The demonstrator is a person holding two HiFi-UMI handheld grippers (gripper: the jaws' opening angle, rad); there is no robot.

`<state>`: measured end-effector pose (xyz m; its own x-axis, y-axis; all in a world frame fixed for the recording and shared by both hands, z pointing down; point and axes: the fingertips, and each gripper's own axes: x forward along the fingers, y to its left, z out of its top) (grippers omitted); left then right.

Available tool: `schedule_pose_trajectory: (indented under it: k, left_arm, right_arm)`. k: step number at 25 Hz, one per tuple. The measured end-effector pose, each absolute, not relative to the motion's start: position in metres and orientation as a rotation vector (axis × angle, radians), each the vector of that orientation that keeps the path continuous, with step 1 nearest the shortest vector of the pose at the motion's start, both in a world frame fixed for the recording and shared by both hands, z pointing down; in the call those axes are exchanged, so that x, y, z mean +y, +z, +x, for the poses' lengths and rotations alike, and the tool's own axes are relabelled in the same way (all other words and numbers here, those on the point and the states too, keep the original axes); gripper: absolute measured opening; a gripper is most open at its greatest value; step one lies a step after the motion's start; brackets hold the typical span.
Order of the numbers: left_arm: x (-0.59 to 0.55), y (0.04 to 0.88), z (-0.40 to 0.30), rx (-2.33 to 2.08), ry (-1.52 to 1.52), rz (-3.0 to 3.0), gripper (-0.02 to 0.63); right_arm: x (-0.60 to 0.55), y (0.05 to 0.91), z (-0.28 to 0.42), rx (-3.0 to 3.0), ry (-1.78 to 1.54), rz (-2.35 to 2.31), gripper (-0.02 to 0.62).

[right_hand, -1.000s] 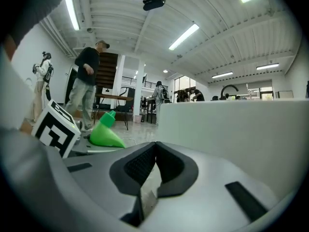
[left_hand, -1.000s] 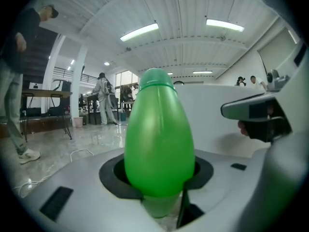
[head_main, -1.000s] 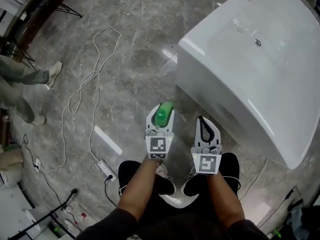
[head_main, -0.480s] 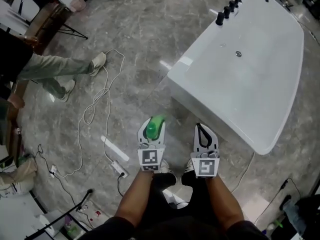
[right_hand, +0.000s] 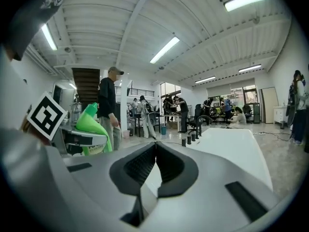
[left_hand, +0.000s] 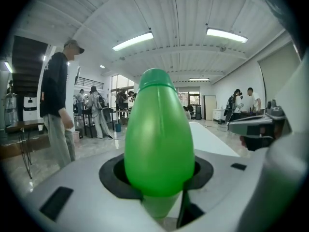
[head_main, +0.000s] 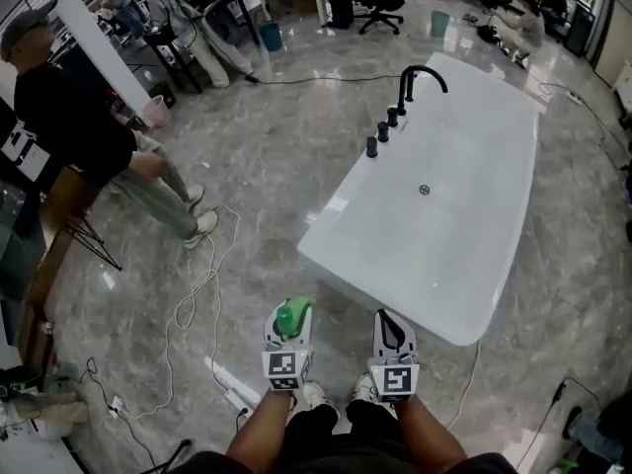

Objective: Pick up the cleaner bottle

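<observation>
The cleaner bottle (head_main: 289, 318) is bright green with a rounded egg-shaped body. It stands upright between the jaws of my left gripper (head_main: 290, 324), which is shut on it. In the left gripper view the bottle (left_hand: 159, 139) fills the middle, gripped low down on both sides. My right gripper (head_main: 390, 328) hangs beside it to the right with its jaws shut and nothing in them; the black pads meet (right_hand: 155, 146). From the right gripper view the bottle (right_hand: 91, 123) shows at the left, held in the air.
A long white bathtub (head_main: 444, 215) with a black faucet (head_main: 415, 79) stands ahead and to the right. A person (head_main: 84, 131) stands at the left. A white cable (head_main: 197, 289) and a power strip (head_main: 230, 388) lie on the grey marble floor.
Both grippers have risen well above the floor, the left still carrying the green bottle. The view has lifted, so the whole bathtub and the room behind show.
</observation>
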<state>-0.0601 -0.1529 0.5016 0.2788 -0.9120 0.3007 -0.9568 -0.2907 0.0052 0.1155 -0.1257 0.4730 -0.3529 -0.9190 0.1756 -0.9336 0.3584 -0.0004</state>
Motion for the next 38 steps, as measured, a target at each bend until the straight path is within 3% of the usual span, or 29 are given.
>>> schedule_pose_trajectory:
  k: [14,38]
  left_arm:
    - [-0.177,0.428,0.043,-1.434,0.330,2.632,0.186]
    - [-0.171,0.394,0.044,-1.089,0.301,2.835,0.186]
  right_arm:
    - [-0.105,0.408,0.225,-2.211,0.093,2.081,0.017]
    - [-0.070,0.353,0.202,-1.896,-0.029,2.336,0.015]
